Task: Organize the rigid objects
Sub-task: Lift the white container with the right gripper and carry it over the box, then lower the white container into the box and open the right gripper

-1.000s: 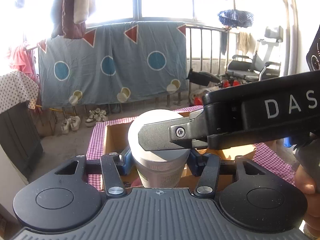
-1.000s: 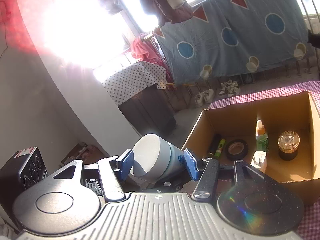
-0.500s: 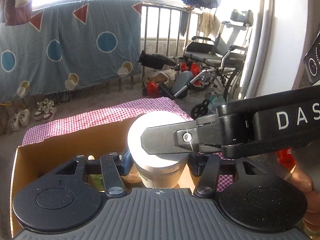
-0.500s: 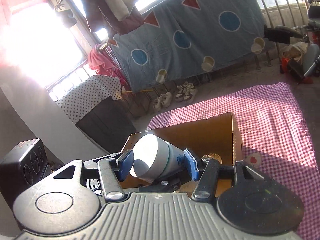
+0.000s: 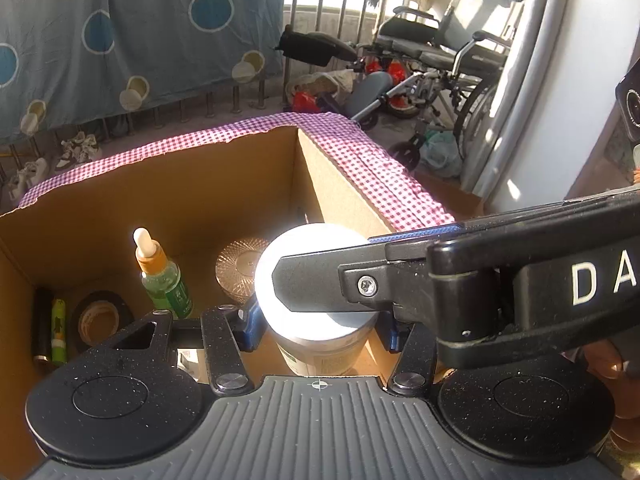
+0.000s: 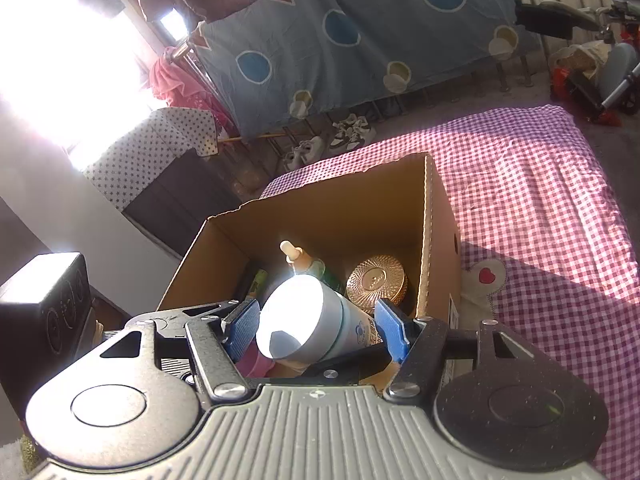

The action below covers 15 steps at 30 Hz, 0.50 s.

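Note:
A white jar [image 5: 320,344] with a pale lid hangs over the right part of an open cardboard box [image 5: 200,184]. My left gripper [image 5: 318,328] is shut on the jar's body, a blue pad on each side. My right gripper [image 5: 326,256] reaches in from the right, one black finger lying across the lid. In the right wrist view the jar [image 6: 304,320] lies tilted between the blue pads of my right gripper [image 6: 316,330]. Its jaws are opening, and the pads stand slightly off the jar. The box [image 6: 340,216] sits just beyond.
Inside the box are a green dropper bottle [image 5: 164,280], a round gold-patterned jar [image 5: 236,264], a tape roll [image 5: 98,316] and a green tube [image 5: 58,324]. The box rests on a red checked cloth [image 6: 540,200]. A wheelchair [image 5: 440,52] stands behind.
Both grippers carried the jar forward and down until it hangs over the box, and both views now tilt down into it. The right jaws have widened around the jar.

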Motion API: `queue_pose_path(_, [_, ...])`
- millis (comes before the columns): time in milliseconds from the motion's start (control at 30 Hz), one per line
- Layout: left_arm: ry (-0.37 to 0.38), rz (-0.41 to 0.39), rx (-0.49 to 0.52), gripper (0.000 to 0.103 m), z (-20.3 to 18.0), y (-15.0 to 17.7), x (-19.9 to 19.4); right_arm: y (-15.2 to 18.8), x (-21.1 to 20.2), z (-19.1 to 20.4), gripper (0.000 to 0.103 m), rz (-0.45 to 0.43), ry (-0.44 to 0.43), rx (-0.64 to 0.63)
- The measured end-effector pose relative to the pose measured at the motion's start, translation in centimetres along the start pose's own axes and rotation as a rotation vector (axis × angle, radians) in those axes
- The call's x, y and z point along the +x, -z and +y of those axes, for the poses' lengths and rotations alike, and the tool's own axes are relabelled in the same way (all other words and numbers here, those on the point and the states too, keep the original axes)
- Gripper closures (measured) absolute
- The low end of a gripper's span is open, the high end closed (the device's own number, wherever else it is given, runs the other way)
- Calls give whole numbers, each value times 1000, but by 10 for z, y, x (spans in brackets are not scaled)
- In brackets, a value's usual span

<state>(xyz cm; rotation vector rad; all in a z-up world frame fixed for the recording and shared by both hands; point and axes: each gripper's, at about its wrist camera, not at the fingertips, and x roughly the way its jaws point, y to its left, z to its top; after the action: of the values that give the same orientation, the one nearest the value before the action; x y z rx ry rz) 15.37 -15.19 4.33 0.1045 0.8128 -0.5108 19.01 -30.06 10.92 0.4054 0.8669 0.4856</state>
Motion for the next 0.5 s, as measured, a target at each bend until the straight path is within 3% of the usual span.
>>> queue_pose_path(67, [-7, 20, -5, 49, 1, 0, 5, 0, 2, -1, 30, -2, 16, -12])
queue_pose_path(300, [-31, 44, 4, 47, 0, 2, 16, -1, 1, -6, 30, -19, 2, -10])
queue_pose_path(367, [-52, 44, 11, 43, -2, 2, 18, -1, 0, -6, 30, -28, 2, -7])
queue_pose_path(500, [-62, 30, -2, 25, 0, 1, 13, 1, -8, -5, 26, -59, 3, 8])
